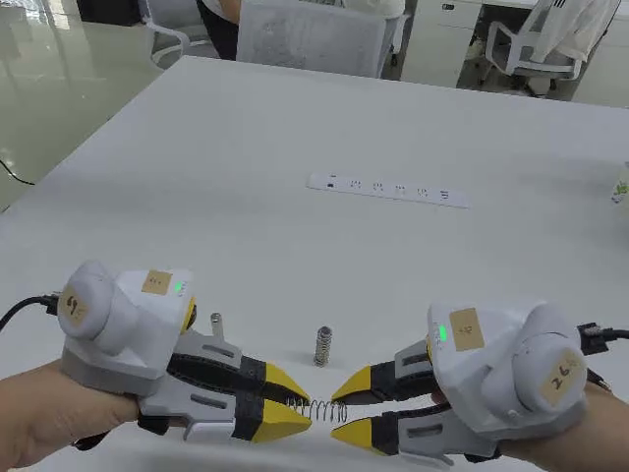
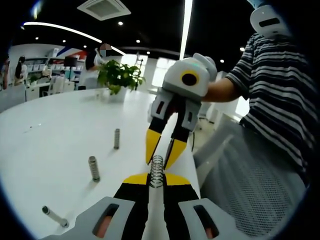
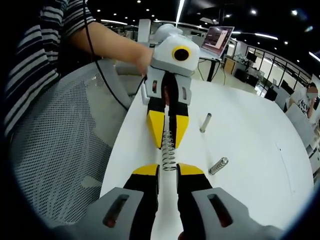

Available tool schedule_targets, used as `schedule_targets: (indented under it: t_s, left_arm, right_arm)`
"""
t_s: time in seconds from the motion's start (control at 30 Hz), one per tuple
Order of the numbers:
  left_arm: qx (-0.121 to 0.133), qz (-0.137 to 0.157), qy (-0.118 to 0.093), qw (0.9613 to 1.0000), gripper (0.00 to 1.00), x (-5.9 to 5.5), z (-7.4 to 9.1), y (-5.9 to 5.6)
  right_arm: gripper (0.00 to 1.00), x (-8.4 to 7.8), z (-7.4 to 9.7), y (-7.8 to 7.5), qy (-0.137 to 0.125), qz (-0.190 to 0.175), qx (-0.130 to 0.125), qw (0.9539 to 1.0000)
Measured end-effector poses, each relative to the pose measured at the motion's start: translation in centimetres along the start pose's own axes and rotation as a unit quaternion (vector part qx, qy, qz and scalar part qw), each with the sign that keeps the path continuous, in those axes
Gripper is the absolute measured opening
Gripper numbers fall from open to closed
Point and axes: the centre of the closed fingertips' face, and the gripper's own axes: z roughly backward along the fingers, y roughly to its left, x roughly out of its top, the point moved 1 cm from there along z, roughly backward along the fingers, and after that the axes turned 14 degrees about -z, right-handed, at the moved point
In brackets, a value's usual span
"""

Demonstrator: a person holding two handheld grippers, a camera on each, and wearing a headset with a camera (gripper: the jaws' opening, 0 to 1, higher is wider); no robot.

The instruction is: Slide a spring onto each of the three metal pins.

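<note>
A loose spring [image 1: 324,408] lies level between my two grippers near the table's front edge. My left gripper [image 1: 307,405] is shut on its left end [image 2: 157,167]. My right gripper [image 1: 336,414] faces it, jaws open, with the spring's other end [image 3: 169,150] between the yellow tips. A pin wearing a spring [image 1: 322,346] stands just beyond the jaws. A bare metal pin [image 1: 216,324] stands by the left gripper's body. The left gripper view shows another pin with a spring [image 2: 116,138] farther off.
A white power strip [image 1: 388,189] lies mid-table. Office chairs [image 1: 314,34] stand at the far edge. A grey mesh chair [image 2: 250,190] sits just off the table's near edge, by the person in a striped shirt. A potted plant [image 2: 117,75] stands far off.
</note>
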Motion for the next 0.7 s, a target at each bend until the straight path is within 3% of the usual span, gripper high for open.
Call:
schedule_targets:
  t_s: [0.33,0.5,0.7]
  left_arm:
    - [-0.017,-0.007,0.011,0.9998,0.02,-0.2,-0.3,-0.1]
    - [-0.010,-0.013,0.016,0.9997,0.02,-0.5,-0.6,0.1]
    - [0.002,-0.026,0.027,0.9993,0.02,-0.7,-0.9,0.4]
  right_arm:
    - [0.07,-0.2,0.0,0.1,-0.004,-0.009,-0.002,1.0000]
    - [0.07,0.6,0.9,-0.1,-0.017,0.010,-0.017,0.9997]
    - [0.07,1.8,1.4,-0.2,-0.031,0.021,-0.018,0.9991]
